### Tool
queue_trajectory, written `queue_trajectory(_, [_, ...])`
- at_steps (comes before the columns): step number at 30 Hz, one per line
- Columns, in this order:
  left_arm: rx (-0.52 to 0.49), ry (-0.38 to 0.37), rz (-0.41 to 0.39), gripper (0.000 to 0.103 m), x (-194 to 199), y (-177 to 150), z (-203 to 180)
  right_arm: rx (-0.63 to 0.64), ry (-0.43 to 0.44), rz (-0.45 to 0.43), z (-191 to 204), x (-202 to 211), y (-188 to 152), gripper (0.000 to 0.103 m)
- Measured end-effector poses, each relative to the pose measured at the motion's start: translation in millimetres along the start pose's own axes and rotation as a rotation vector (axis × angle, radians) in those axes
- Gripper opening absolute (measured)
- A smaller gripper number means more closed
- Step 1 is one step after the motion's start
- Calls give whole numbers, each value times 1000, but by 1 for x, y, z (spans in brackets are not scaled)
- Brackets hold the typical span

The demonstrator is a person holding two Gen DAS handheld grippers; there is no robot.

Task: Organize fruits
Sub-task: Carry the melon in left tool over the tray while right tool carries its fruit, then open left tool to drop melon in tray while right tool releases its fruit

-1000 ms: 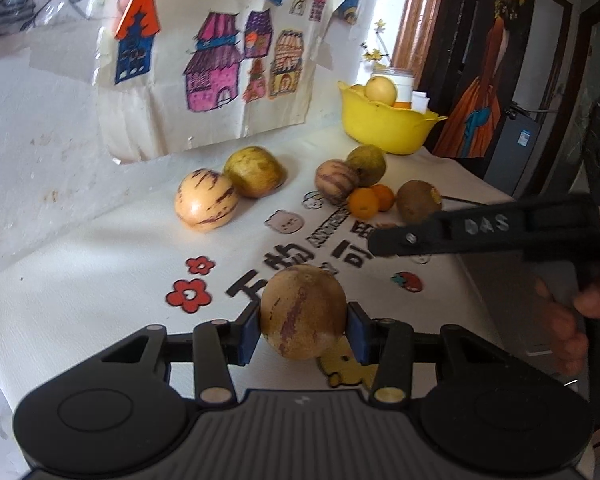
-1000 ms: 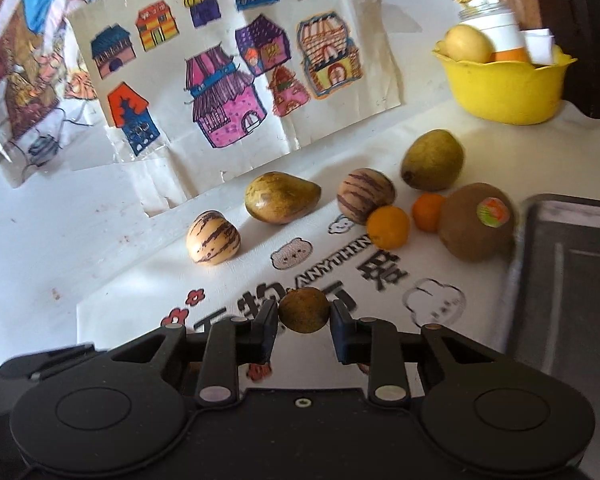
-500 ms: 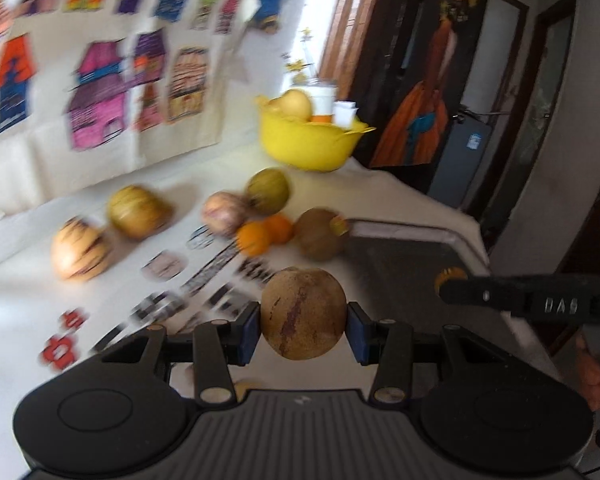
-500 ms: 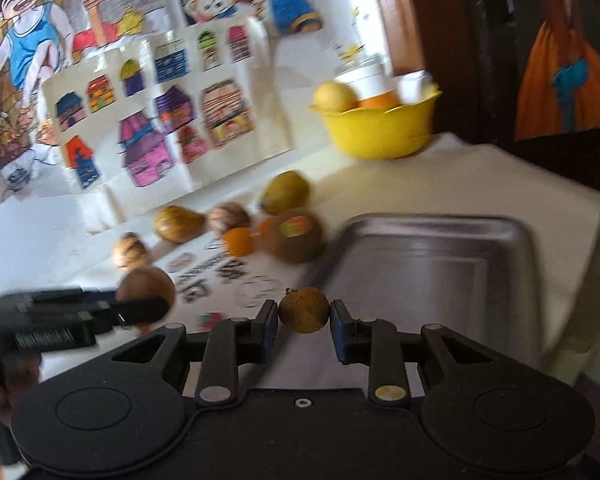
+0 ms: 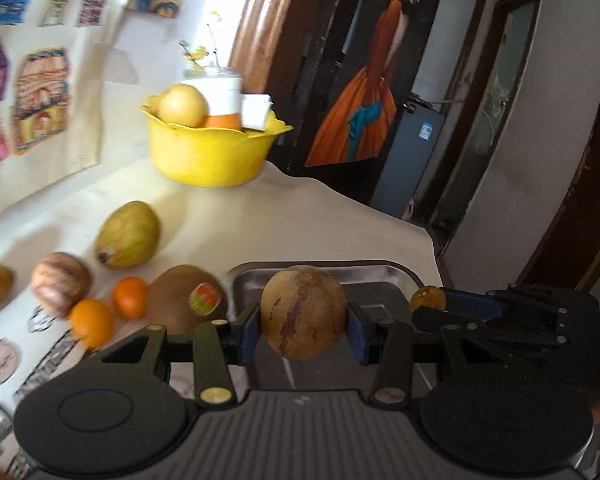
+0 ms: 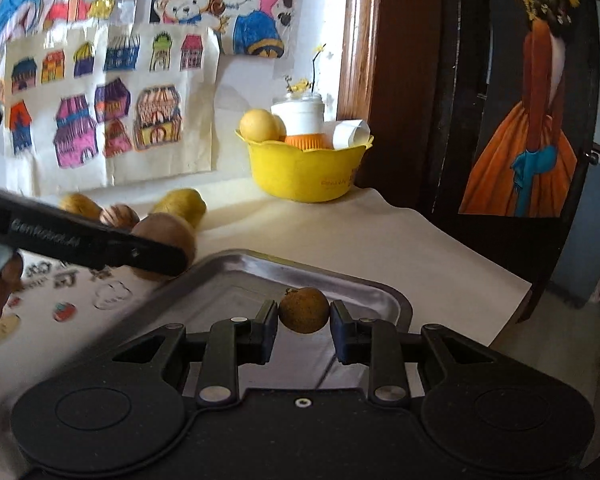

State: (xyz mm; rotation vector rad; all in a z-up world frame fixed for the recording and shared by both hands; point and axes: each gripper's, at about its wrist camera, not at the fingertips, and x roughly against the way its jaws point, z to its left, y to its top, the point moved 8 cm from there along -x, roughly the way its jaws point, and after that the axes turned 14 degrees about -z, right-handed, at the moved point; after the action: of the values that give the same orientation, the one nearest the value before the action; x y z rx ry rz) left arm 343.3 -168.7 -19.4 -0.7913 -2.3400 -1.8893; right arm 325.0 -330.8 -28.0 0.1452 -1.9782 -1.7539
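Observation:
My left gripper (image 5: 303,330) is shut on a round tan fruit with a purple streak (image 5: 303,308) and holds it over the near end of the steel tray (image 5: 396,271). The right wrist view shows that same fruit (image 6: 172,232) at the tray's left edge. My right gripper (image 6: 304,322) is shut on a small brown round fruit (image 6: 304,309) above the tray (image 6: 384,294). That small fruit (image 5: 428,300) also shows at the right of the left wrist view. No fruit lies in the part of the tray that shows.
Left of the tray lie a brown fruit with a sticker (image 5: 182,300), two oranges (image 5: 130,296), a striped fruit (image 5: 60,282) and a green pear-shaped fruit (image 5: 127,236). A yellow bowl (image 5: 208,156) holding fruit and a jar stands at the back. The table's edge runs right of the tray.
Both grippers have swung to the right, from over the printed cloth and the fruit row to over the tray. Each still grips its fruit.

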Motion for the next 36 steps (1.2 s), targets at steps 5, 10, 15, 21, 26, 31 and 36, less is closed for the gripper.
queue_trajectory(5, [-15,12,44,49,-25,-8,-1,-13,3,21,-10,-15,-10,30])
queue_trajectory(10, [-27,29,70,49,-37,-14,0,-22,13,41,-12,-26,-16,30])
queue_trajectory(15, [-55,43,93,49,-44,-18,-1,-17,9,77,-13,-36,-20,31])
queue_trajectory(21, [-72,47,110,49,-47,-23,-1,-21,15,94,-12,-38,-24,31])
queue_trajectory(26, [-64,53,125,50,-48,-26,1,-22,8,90,-12,-38,-24,32])
queue_trajectory(31, [-38,42,129,51,-48,-26,3,-24,-2,77,-12,-35,-24,43])
queue_trajectory(36, [-17,40,117,55,-41,-23,3,-26,-10,59,-12,-23,-20,53])
